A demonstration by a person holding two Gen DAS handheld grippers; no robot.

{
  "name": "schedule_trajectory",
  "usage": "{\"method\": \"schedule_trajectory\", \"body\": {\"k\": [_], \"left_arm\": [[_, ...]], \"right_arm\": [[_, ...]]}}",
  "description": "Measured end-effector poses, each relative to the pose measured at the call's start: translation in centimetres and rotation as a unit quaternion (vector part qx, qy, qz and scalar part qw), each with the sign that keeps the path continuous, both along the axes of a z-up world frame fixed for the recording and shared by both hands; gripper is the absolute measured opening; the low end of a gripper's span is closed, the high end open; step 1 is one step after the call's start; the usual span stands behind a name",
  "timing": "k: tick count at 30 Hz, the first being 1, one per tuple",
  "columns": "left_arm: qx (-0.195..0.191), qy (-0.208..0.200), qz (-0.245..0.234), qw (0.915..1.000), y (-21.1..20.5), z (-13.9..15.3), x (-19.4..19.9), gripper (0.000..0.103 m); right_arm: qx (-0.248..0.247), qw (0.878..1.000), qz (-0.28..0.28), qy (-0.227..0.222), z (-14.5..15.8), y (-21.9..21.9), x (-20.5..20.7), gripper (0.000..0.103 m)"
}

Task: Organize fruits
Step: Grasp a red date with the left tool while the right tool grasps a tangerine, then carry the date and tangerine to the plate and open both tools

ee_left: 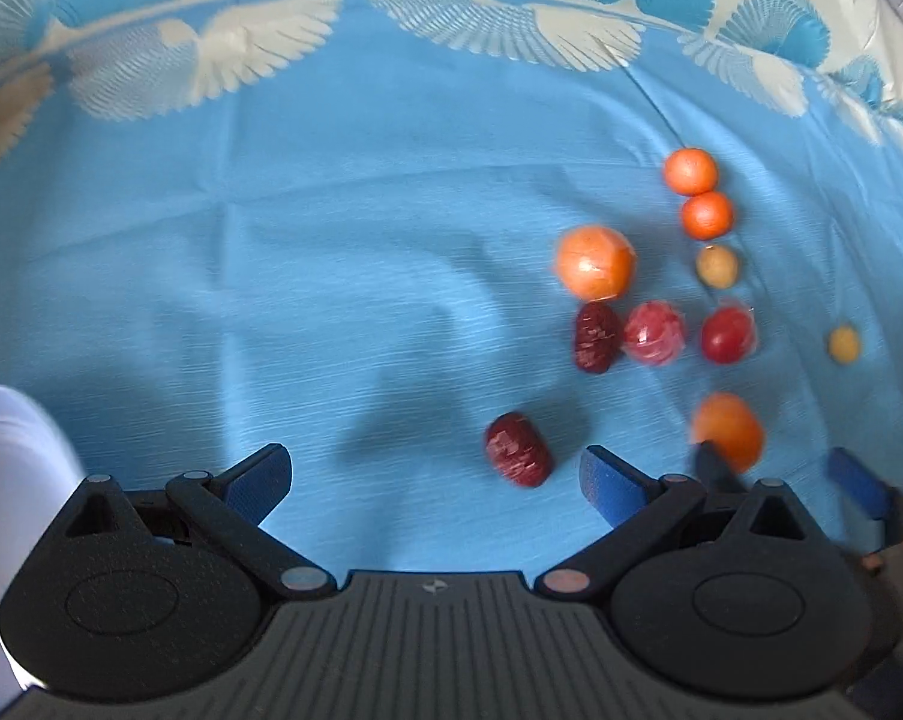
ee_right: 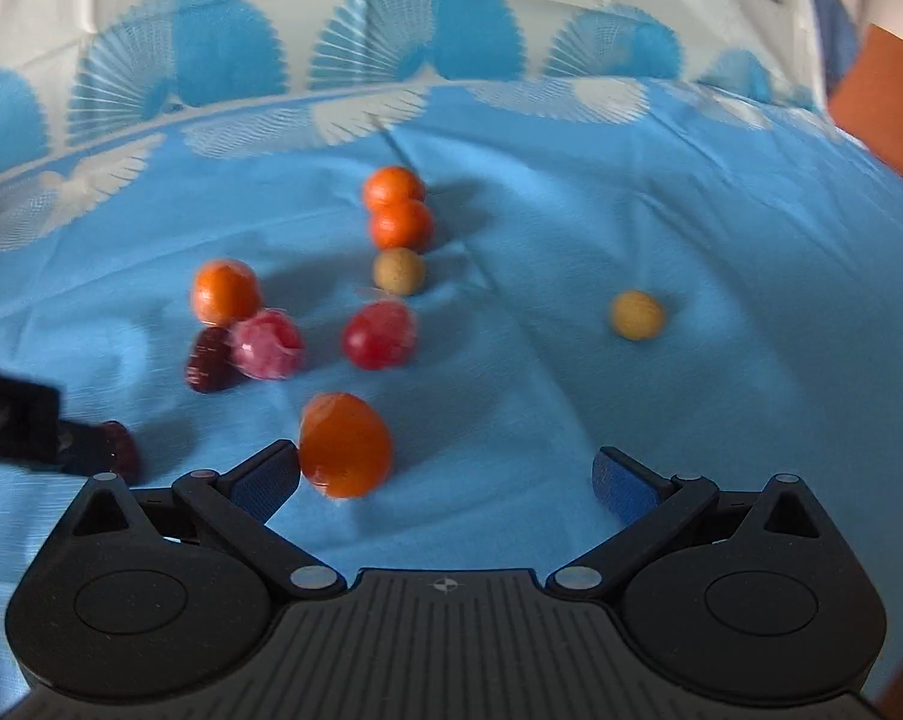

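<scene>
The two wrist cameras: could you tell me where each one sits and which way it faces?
Left wrist: on the left gripper, low over the blue tablecloth, facing the fruits; its open fingers and a white sleeve show, the right gripper at its right edge.
Right wrist: on the right gripper, facing the same fruits; its open fingers show.
Shared: the near orange fruit and the dark red fruit.

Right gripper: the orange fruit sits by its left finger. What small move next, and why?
Probably slide the right gripper a little to its left before closing. Its jaws are open, but the orange fruit lies against the left finger, off centre, with bare blue cloth filling the rest of the gap.
</scene>
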State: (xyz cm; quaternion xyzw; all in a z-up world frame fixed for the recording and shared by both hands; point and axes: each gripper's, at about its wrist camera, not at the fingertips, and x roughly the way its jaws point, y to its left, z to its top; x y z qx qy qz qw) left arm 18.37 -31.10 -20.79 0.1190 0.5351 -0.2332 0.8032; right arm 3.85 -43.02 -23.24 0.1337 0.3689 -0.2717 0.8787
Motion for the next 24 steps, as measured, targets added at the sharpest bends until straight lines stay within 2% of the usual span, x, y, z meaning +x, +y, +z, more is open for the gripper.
{"method": "schedule_trajectory", "body": {"k": [2,4,5,6,7,8,9,10,14,17,21,24], "left_arm": [[-0.007,0.008,-0.007,0.9999,-0.4,-0.5,0.1,0.099],[0.000,0.006,-0.011,0.9999,-0.9,-0.9,-0.1,0.078],[0.008,-0.006,-0.010,0.9999,-1.0,-0.9,-0.3,0.073],[0.010,-0.018,-0.013,0.9997,-1.1,-0.8,-0.5,0.047],[0.011,-0.024,-0.022,0.9994,-1.2,-0.4,-0.7,0.020],[0.009,-0.017,-0.027,0.9994,-1.2,-0.2,-0.7,0.021],[-0.001,-0.007,-0.021,0.9998,-0.9,0.3,-0.7,0.021],[-0.012,-0.004,-0.014,0.9998,-0.5,0.8,-0.8,0.021],[-0.019,-0.024,-0.002,0.9995,1.4,3.8,-1.8,0.021],[-0.023,-0.035,0.013,0.9990,4.1,6.7,-3.4,0.021],[-0.024,-0.057,0.037,0.9974,8.9,10.4,-6.4,0.021],[-0.033,-0.063,0.063,0.9955,13.3,13.0,-8.9,0.021]], "right_arm": [[-0.020,0.999,0.009,0.024,-0.6,0.4,0.7,0.102],[-0.038,0.999,0.014,0.019,-0.5,0.9,0.7,0.102],[-0.046,0.999,0.018,0.017,-0.5,1.1,0.7,0.099],[-0.050,0.998,0.030,0.011,-0.4,1.2,0.8,0.093],[-0.045,0.998,0.044,0.000,-0.2,1.3,0.7,0.072],[-0.041,0.997,0.061,-0.008,-0.1,1.5,0.7,0.047],[-0.047,0.996,0.079,-0.011,0.2,1.9,0.6,0.038],[-0.057,0.995,0.083,-0.009,0.2,2.3,0.6,0.035],[-0.046,0.998,0.030,-0.033,1.9,0.9,-0.6,0.035],[-0.001,0.999,0.001,-0.043,3.8,0.0,-2.5,0.035],[0.077,0.995,0.010,-0.059,6.6,0.9,-5.4,0.035],[0.107,0.991,0.043,-0.071,8.9,3.3,-7.6,0.035]]}}
